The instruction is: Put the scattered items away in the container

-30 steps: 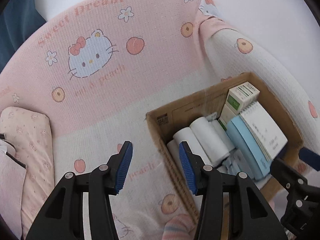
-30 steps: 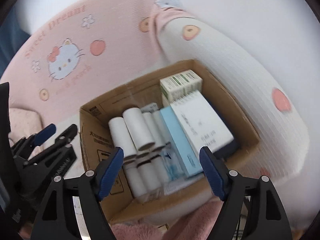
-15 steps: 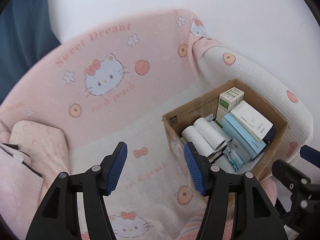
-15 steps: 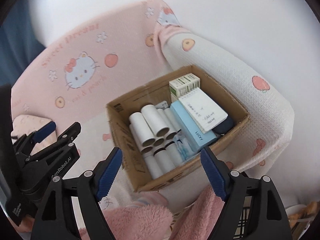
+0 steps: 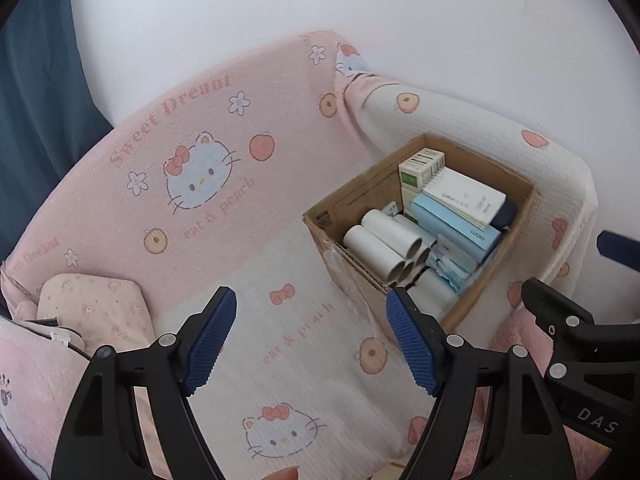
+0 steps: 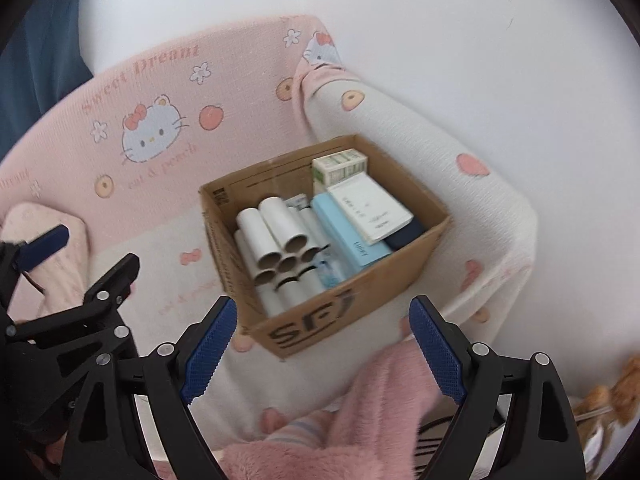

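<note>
Cardboard box [image 6: 352,316] sits on the sofa seat [image 5: 304,344], tucked into the corner against the white armrest [image 6: 424,160] and just in front of the pink backrest [image 5: 192,152]. Inside the box: a bundle of white paper rolls [image 6: 276,240] on the side away from the armrest, open ends facing the near wall; a light blue box [image 6: 348,236] beside them; a white notepad [image 6: 372,208] lying on top of that; a green-and-white carton [image 6: 340,166] at the far wall. Left gripper [image 5: 312,340] hovers over the seat beside the box, fingers spread, holding nothing. Right gripper [image 6: 324,354] hangs in front of the box's near wall, fingers spread wide, empty. Small pink pillow [image 5: 96,308] lies far from the box at the seat's opposite end. Fluffy pink blanket [image 6: 360,412] bunches below the box's front.
</note>
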Tool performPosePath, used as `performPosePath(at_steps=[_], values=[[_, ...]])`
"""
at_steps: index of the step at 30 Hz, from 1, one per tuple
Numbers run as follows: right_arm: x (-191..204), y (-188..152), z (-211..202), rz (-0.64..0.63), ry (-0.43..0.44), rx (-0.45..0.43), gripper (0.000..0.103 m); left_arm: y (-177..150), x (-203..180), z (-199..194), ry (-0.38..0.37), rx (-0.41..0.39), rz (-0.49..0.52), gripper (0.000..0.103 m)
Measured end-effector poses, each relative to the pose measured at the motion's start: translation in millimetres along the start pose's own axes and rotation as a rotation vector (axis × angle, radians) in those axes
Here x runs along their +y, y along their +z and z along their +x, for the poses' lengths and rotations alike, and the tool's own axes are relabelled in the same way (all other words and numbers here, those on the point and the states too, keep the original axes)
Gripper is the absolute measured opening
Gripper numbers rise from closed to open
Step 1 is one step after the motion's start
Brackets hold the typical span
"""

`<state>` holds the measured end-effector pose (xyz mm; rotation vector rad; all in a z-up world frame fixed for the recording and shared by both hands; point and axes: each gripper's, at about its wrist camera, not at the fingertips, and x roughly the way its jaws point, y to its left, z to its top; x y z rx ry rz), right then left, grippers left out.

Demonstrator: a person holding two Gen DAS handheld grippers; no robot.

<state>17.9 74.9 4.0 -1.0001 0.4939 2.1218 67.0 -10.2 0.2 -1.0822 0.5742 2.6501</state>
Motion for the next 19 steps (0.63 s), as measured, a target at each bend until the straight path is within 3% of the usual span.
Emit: performPosePath(at_steps=[4, 8, 19], values=[[-11, -5, 3, -0.008, 0.001, 0.008, 0.088, -6, -13, -7, 0.040, -0.005, 0.036, 0.080], [-20, -4, 7, 0.029, 0.075, 0.006, 0.088, -10, -17, -10, 0.068, -0.007, 0.067, 0.080], [-10, 1, -1, -0.004, 0.081, -0.025, 0.089, -13, -14, -13, 0.050, -0.015, 0.065, 0.080]])
